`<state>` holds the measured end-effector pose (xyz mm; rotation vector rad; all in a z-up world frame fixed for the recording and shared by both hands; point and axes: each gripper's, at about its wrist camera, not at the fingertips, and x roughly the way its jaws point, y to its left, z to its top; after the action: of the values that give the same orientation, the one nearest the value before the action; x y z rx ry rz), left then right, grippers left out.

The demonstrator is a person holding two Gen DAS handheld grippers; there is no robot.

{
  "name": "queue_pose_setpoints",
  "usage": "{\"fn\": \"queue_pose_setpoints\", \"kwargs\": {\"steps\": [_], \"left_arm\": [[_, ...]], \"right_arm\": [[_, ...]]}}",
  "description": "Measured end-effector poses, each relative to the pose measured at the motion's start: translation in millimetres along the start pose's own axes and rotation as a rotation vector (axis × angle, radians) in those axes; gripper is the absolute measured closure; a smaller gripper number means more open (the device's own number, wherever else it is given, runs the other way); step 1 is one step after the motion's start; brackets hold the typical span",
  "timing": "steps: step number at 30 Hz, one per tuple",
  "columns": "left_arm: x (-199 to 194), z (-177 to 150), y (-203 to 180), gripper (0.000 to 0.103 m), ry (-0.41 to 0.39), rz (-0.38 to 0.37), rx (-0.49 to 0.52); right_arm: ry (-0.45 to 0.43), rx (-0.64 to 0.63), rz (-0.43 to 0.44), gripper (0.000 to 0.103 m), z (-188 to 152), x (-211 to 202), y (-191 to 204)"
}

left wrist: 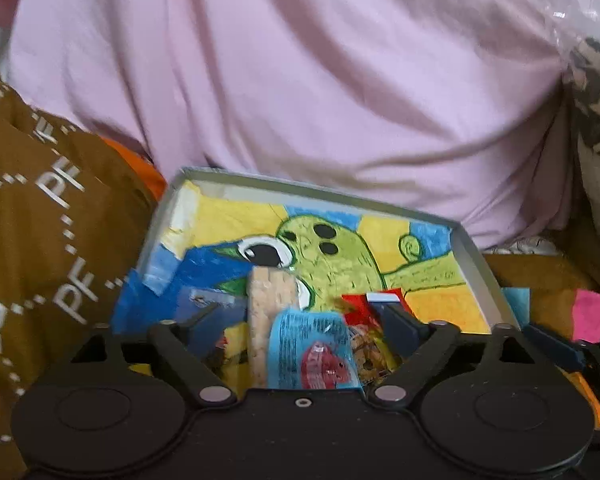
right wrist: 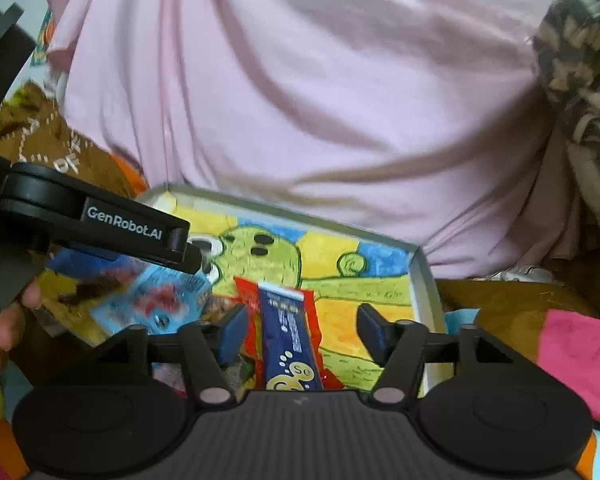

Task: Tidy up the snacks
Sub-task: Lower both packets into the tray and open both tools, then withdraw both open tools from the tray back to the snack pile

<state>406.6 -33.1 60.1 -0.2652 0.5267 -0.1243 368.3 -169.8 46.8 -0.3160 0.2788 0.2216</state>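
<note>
A shallow grey box [left wrist: 476, 256] with a bright cartoon drawing on its floor lies ahead in both views [right wrist: 424, 276]. In the left wrist view my left gripper [left wrist: 300, 320] is open over the box's near end, with a light blue snack packet [left wrist: 312, 356] and a beige wafer bar [left wrist: 268, 312] between its fingers. In the right wrist view my right gripper [right wrist: 304, 330] is open over a dark blue snack bar [right wrist: 288, 340] that lies on a red packet [right wrist: 248, 300] in the box. The left gripper [right wrist: 100, 224] shows at the left there, above the light blue packet [right wrist: 160, 300].
A pink cloth [left wrist: 300, 80] rises behind the box. A brown printed fabric [left wrist: 40, 220] lies to the left. Pink [right wrist: 576, 352] and blue paper pieces lie to the right of the box. A hand [right wrist: 4, 320] shows at the left edge.
</note>
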Motion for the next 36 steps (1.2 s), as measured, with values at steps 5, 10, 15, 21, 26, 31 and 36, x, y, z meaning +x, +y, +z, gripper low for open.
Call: {"fn": "queue_pose_setpoints", "kwargs": {"steps": [5, 10, 15, 21, 26, 31, 36], "left_arm": [[-37, 4, -1, 0.002, -0.066, 0.025, 0.015], [-79, 6, -1, 0.001, -0.121, 0.031, 0.019], [-123, 5, -6, 0.001, -0.18, 0.022, 0.017], [-183, -9, -7, 0.001, -0.237, -0.022, 0.026], [-231, -30, 2, 0.001, -0.27, -0.03, 0.021], [-264, -58, 13, 0.001, -0.269, -0.005, 0.031], [-286, -90, 22, 0.001, -0.252, 0.033, 0.067]], "right_arm": [[-0.081, 0.058, 0.004, 0.007, 11, -31, -4], [-0.142, 0.126, 0.015, 0.0, 16, -68, -7], [-0.173, 0.198, 0.014, 0.0, 17, -104, -5], [-0.216, 0.234, -0.002, 0.0, 10, -152, 4], [-0.241, 0.241, 0.026, 0.0, -2, -196, 13], [-0.277, 0.235, 0.016, 0.0, -16, -231, 29], [-0.286, 0.2, 0.032, 0.0, -34, -255, 44]]}}
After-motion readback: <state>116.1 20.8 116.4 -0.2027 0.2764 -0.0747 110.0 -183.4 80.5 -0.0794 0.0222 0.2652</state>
